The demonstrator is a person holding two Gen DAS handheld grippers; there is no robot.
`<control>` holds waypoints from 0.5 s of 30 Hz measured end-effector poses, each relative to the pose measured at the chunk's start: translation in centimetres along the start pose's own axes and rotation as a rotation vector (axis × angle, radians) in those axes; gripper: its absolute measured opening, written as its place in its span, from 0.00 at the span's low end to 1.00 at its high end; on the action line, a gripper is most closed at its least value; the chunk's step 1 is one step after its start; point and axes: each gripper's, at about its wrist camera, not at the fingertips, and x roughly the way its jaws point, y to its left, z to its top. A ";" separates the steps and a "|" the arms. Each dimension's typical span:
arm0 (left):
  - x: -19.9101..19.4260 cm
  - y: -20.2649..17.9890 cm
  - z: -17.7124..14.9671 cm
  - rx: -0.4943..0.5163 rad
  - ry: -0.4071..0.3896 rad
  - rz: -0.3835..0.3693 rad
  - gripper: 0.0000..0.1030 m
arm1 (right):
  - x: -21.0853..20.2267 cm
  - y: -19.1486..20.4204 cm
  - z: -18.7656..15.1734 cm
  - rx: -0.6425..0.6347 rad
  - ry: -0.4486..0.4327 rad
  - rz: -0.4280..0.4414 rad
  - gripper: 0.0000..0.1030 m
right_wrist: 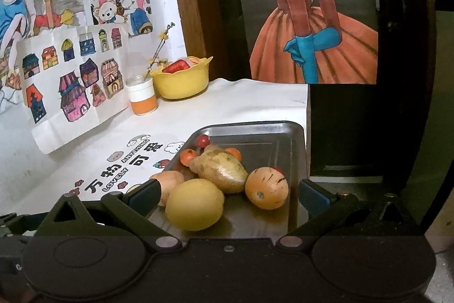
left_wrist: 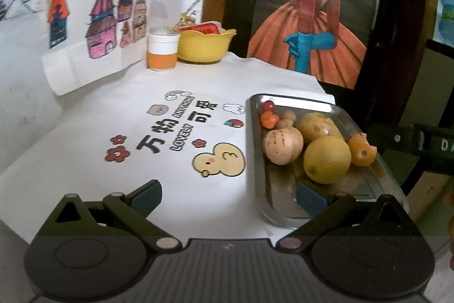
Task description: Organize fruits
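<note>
A steel tray (left_wrist: 366,183) (right_wrist: 272,132) at the table's right edge holds several fruits: a yellow lemon (left_wrist: 327,159) (right_wrist: 194,204), a round orange fruit with a hole (left_wrist: 361,150) (right_wrist: 266,188), a knobbly yellow-brown piece (left_wrist: 319,125) (right_wrist: 222,170), a tan round one (left_wrist: 283,146) (right_wrist: 167,179), a small tangerine (left_wrist: 269,119) (right_wrist: 188,156) and a red cherry tomato (left_wrist: 268,106) (right_wrist: 203,140). My left gripper (left_wrist: 228,199) is open over the tray's near left rim, nothing between its fingers. My right gripper (right_wrist: 228,196) is open, its fingers either side of the lemon and orange fruit.
A yellow bowl (left_wrist: 205,46) (right_wrist: 181,85) with red pieces and an orange-white cup (left_wrist: 163,51) (right_wrist: 142,95) stand at the table's back. A paper of house drawings (left_wrist: 93,19) (right_wrist: 71,75) leans on the wall. The printed white cloth (left_wrist: 176,132) lies left of the tray.
</note>
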 end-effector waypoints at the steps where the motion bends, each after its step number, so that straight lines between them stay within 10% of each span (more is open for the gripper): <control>1: -0.2 0.2 -0.1 -0.008 -0.005 0.002 0.99 | -0.3 0.3 -0.2 -0.007 -0.006 -0.008 0.99; 15: -3.4 3.1 -0.8 -0.103 -0.093 0.052 1.00 | -3.3 3.1 -1.6 -0.075 -0.079 -0.071 0.99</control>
